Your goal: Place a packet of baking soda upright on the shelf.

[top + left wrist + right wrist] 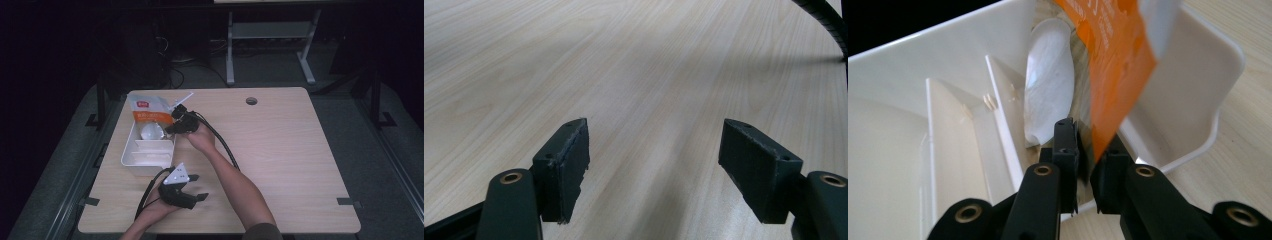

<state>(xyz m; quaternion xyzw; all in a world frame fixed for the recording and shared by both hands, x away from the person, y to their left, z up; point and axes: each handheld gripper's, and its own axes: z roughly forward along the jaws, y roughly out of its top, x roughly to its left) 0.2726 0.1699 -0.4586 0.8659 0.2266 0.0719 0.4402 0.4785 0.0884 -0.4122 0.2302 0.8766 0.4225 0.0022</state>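
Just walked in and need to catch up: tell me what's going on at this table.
A person works with a gripper in each hand. The right gripper has its jaws shut on an orange-and-clear packet at the far compartment of a white divided tray. The left gripper rests near the table's front edge, jaws open and holding nothing.

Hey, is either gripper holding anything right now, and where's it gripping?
The right gripper pinches the orange-and-white pouch by its lower edge, over the white divided tray. The left gripper is open, holding nothing.

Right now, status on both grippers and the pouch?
Right gripper shut on orange pouch, over white tray. Left gripper open, idle above table. Nothing blocking.
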